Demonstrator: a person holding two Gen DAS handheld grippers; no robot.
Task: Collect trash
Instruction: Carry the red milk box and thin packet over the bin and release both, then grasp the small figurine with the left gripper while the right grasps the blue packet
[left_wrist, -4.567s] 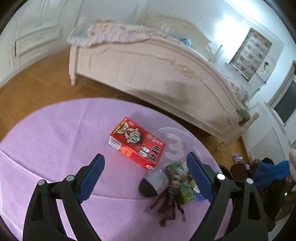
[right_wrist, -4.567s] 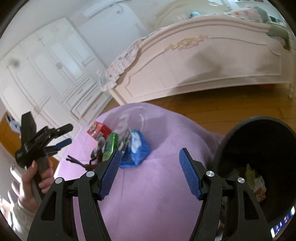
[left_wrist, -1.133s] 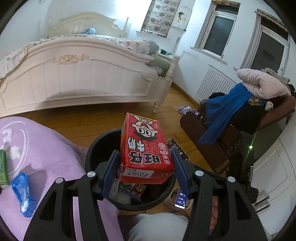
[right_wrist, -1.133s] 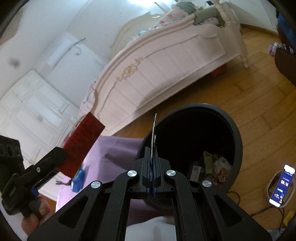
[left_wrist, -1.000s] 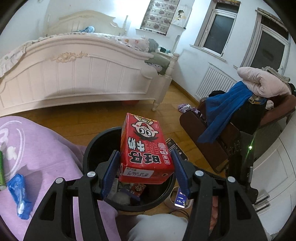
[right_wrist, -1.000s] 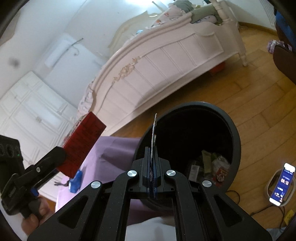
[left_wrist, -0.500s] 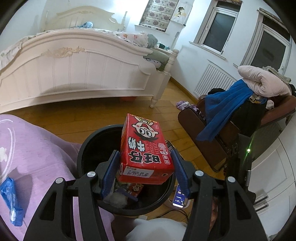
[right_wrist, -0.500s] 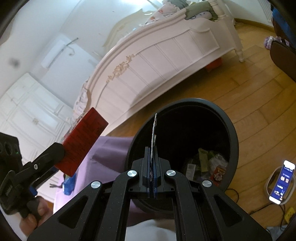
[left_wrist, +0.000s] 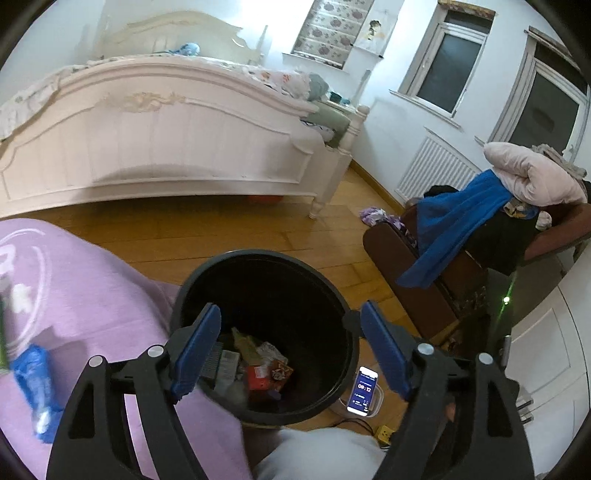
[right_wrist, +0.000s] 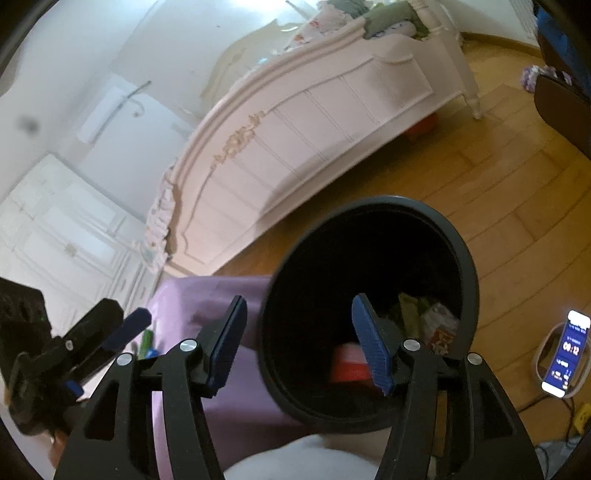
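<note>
The round black plastic trash bin (left_wrist: 334, 291) stands on the wooden floor right below both tools, its mouth wide to take whatever drops in. At its bottom lies a heap of crumpled wrappers and a red carton (left_wrist: 258, 376); in the right wrist view a blurred red shape (right_wrist: 349, 365) shows there too, probably the same carton, though the blur makes that uncertain. The left tool (left_wrist: 291, 350) hangs over the rim with its blue ribbed pads spread apart and nothing between them. The right tool (right_wrist: 299, 341) is likewise parted and empty above the bin, which fits a drop point chosen so that pieces fall straight in. To the left of the left tool, on the soft lilac cloth covering the surface (left_wrist: 85, 295), a crinkled blue plastic wrapper (left_wrist: 35, 384) lies flat, and a green packet (right_wrist: 147, 341) shows near it; both look like trash not yet collected. A lit phone (left_wrist: 362, 391) rests on the floor just beside the bin.
</note>
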